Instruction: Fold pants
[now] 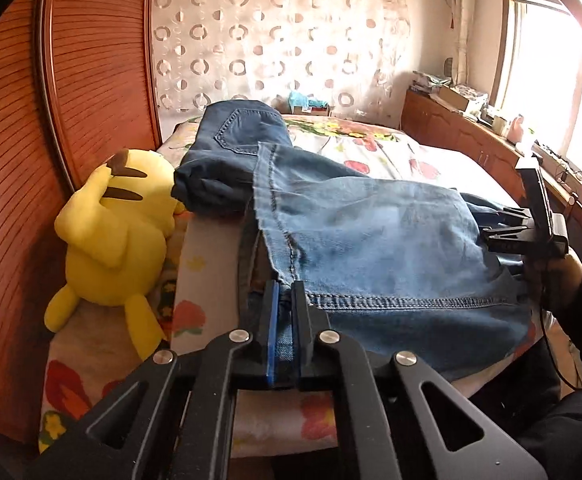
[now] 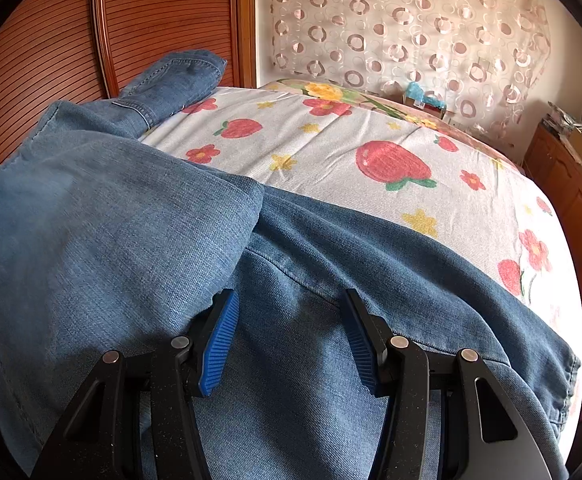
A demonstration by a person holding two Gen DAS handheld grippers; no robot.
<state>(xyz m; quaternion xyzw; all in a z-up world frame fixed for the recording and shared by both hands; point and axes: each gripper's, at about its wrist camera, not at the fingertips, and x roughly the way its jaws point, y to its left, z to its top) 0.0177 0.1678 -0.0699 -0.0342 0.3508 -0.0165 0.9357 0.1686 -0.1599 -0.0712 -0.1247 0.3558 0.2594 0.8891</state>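
Blue denim pants (image 1: pixel 363 240) lie on a bed with a fruit-and-flower sheet (image 1: pixel 391 152). My left gripper (image 1: pixel 285 292) is shut on the pants' stitched hem corner at the near edge, lifting a folded layer. A darker part with a back pocket (image 1: pixel 231 132) lies farther back. In the right wrist view the pants (image 2: pixel 131 220) fill the foreground. My right gripper (image 2: pixel 291 308) is open just over the denim, with fabric lying between its blue pads (image 2: pixel 221 340). The right gripper also shows at the right edge of the left wrist view (image 1: pixel 503 228).
A yellow plush toy (image 1: pixel 111 232) lies on the bed's left side against a wooden slatted headboard (image 1: pixel 51 100). A wooden cabinet (image 1: pixel 471 132) with clutter runs along the right under a window. A circle-patterned curtain (image 2: pixel 411 28) hangs behind the bed.
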